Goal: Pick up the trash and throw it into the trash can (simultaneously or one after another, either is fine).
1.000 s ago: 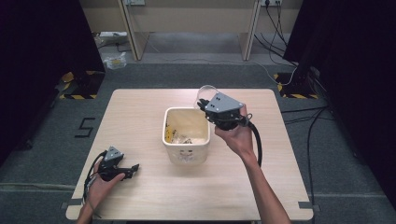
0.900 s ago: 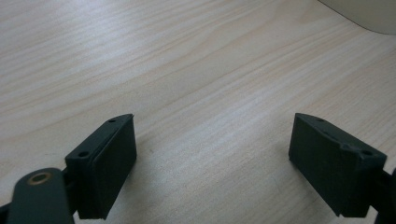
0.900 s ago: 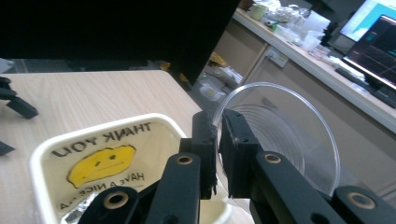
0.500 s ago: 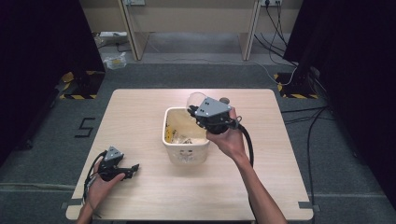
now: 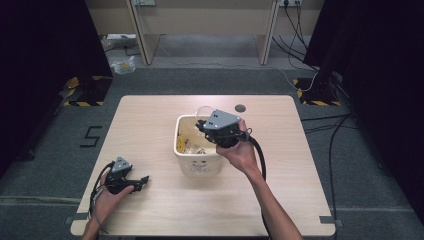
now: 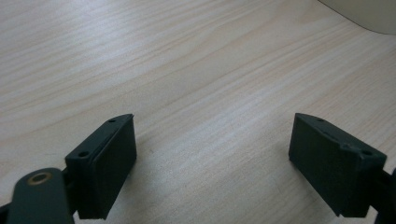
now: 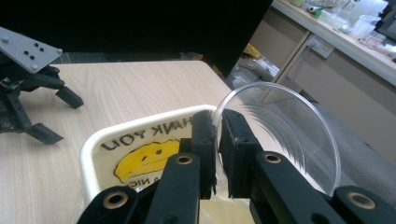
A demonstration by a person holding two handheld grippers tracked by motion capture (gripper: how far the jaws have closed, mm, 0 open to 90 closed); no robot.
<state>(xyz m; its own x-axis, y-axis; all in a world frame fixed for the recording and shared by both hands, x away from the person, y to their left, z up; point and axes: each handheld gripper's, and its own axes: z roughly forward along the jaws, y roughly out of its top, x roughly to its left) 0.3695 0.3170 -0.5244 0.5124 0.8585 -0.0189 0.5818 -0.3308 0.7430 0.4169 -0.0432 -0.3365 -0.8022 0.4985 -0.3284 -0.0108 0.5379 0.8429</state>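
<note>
Clear plastic lid (image 7: 280, 135), round and ribbed near its rim, pinched by its edge in the right tongs (image 7: 217, 123), jaws closed tight on the thin plastic. Held tilted on edge above the far right corner of a cream bin (image 5: 197, 165), just over the rim. Seen from above as a faint clear disc (image 5: 202, 112) poking out past the right tongs (image 5: 202, 127), over the bin's far edge. Yellow scraps and other bits lying inside the bin, a yellow face and printed lettering on its inner wall (image 7: 140, 161). Bin standing near the middle of the pale wooden desk (image 5: 300, 150). Left tongs (image 5: 142, 181) low at the near left part of the desk, well apart from the bin, jaws spread wide with nothing between them, bare wood under them (image 6: 210, 93).
</note>
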